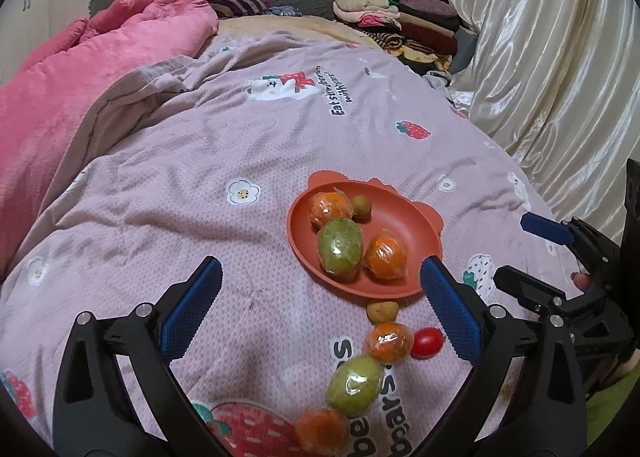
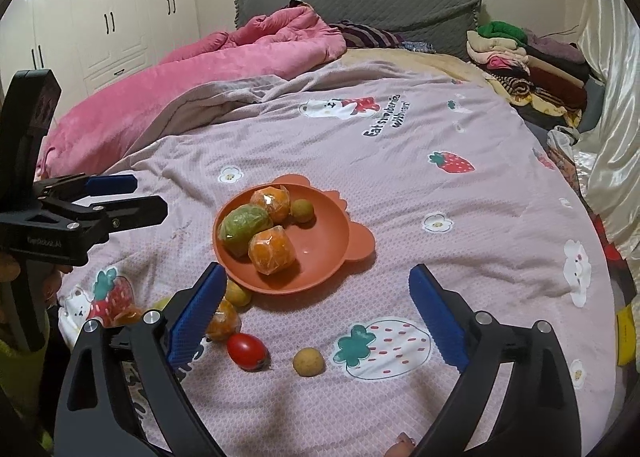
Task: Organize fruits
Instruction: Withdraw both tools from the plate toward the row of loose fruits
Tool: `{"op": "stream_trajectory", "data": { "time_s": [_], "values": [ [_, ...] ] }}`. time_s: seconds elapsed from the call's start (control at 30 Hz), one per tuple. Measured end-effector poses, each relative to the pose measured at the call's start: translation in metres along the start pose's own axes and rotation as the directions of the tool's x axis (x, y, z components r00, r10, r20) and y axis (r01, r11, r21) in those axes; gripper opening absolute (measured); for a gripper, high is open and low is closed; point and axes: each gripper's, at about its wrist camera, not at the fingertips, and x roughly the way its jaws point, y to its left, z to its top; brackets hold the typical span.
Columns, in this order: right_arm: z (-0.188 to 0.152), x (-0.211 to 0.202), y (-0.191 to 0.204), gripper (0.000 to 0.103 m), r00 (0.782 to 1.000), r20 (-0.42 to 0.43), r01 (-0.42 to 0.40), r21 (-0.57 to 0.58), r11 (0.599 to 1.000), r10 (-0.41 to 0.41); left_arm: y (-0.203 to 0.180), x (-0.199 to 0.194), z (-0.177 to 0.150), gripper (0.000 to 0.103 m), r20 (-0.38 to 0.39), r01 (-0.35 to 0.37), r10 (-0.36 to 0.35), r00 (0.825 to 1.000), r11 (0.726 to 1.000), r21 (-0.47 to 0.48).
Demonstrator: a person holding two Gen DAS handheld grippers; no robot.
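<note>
A terracotta plate (image 1: 404, 217) (image 2: 324, 241) lies on the lilac strawberry-print bedspread. It holds two film-wrapped oranges (image 1: 332, 209) (image 1: 384, 255), a wrapped green fruit (image 1: 340, 245) and a small brownish fruit (image 1: 362, 207). In front of the plate a row lies on the cover: a small tan fruit (image 1: 382, 311), a wrapped orange (image 1: 388, 341), a red tomato (image 1: 427, 342) (image 2: 247, 351), a green fruit (image 1: 354, 385) and another orange (image 1: 320, 431). A second tan fruit (image 2: 308, 362) lies apart. My left gripper (image 1: 320, 263) (image 2: 150, 196) is open and holds nothing. My right gripper (image 2: 318, 271) (image 1: 512, 249) stands open over the plate's near rim, also holding nothing.
A pink duvet (image 2: 208, 73) is bunched along the left of the bed. Folded clothes (image 2: 516, 53) are stacked at the far right by a shiny curtain (image 1: 540, 57). A grey headboard (image 2: 360, 9) and white wardrobe (image 2: 100, 17) stand behind.
</note>
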Motion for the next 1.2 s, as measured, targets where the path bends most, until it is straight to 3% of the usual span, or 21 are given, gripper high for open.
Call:
{"op": "stream_trajectory", "data": {
  "time_s": [0.47, 1.2],
  "values": [
    [-0.006, -0.018, 0.0, 0.093, 1.0, 0.025, -0.005, 0.005, 1.0, 0.005, -0.007, -0.025, -0.011, 0.093, 0.007, -0.034, 0.034, 0.999, 0.999, 0.023],
    [-0.024, -0.026, 0.022, 0.094, 0.999, -0.006, -0.047, -0.04, 0.998, 0.047, -0.011, -0.046, -0.028, 0.093, 0.01, -0.059, 0.059, 0.998, 0.997, 0.04]
  ]
}}
